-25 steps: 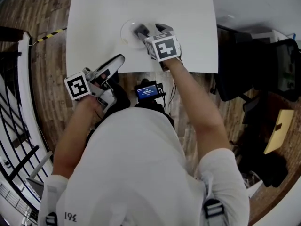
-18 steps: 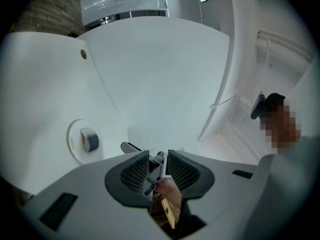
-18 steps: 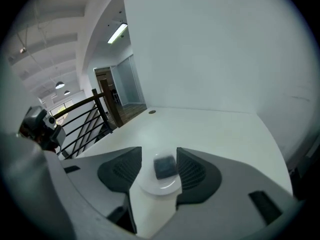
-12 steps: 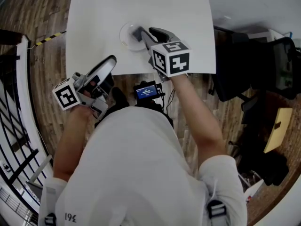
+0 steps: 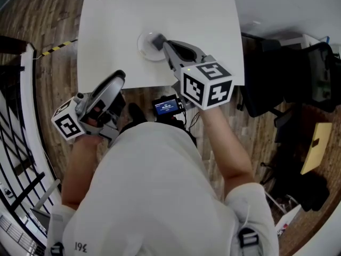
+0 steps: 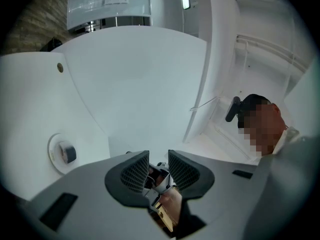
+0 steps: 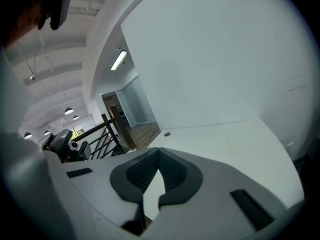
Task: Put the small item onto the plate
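A small dark item (image 5: 155, 39) is sitting on a white plate (image 5: 144, 46) on a white table (image 5: 202, 15). The right gripper (image 5: 169, 49) is pointing at it, its tip just beside the item at the plate's near edge. The right gripper view is showing that gripper (image 7: 159, 156) with its jaws pressed together and nothing between them. It is taking in only bare tabletop and a stair railing (image 7: 102, 129), with no sight of plate or item. The left gripper (image 5: 116, 80) is hanging at the table's near edge, well apart from the plate. The left gripper view is showing its jaws (image 6: 159, 166) standing slightly apart and empty. That view alone is showing the item (image 6: 68, 153) lying inside the plate's rim (image 6: 52, 149), away to its left.
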Action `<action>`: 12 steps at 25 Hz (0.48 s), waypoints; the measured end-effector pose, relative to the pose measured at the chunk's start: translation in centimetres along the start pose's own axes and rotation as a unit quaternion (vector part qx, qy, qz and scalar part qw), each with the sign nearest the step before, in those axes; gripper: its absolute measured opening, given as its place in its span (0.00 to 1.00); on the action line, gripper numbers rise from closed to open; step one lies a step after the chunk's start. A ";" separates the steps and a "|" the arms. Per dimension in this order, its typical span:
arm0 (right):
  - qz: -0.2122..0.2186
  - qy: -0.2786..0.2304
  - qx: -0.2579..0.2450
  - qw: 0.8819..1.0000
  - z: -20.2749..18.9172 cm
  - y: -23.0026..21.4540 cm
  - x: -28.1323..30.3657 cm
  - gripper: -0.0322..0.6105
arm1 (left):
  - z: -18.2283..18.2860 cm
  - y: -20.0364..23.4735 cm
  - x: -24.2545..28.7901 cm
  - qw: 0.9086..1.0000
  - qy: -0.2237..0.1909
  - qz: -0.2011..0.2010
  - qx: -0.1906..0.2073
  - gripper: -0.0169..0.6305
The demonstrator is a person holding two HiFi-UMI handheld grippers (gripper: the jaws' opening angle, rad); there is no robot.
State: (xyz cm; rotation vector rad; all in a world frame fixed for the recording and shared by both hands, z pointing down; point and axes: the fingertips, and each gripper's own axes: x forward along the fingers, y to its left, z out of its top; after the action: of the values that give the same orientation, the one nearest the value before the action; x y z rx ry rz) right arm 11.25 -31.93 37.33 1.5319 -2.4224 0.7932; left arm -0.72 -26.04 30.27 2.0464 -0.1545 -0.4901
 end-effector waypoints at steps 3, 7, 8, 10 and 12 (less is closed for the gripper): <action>0.015 -0.023 0.020 0.999 1.3 1.5 -1.7 0.05 | 0.1 -1.7 -0.1 1.000 0.001 -0.014 0.008 0.21; 0.017 -0.046 0.018 0.999 2.9 2.6 -3.7 0.05 | 0.1 -3.6 0.2 0.999 0.005 -0.029 0.017 0.21; 0.019 -0.050 0.016 0.998 3.2 3.0 -4.1 0.05 | 0.1 -4.0 0.1 0.999 0.006 -0.031 0.019 0.21; 0.027 -0.057 0.015 0.998 3.6 3.7 -4.7 0.05 | 0.1 -4.5 -0.1 0.999 0.008 -0.034 0.023 0.21; 0.035 -0.065 0.021 0.997 3.8 4.3 -5.2 0.05 | 0.3 -4.8 -0.5 0.999 0.008 -0.034 0.026 0.21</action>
State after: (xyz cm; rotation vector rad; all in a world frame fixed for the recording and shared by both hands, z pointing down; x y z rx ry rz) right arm 10.36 -28.41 30.50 1.5691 -2.5802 0.7863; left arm -1.71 -23.68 26.17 2.1111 -0.0897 -0.5163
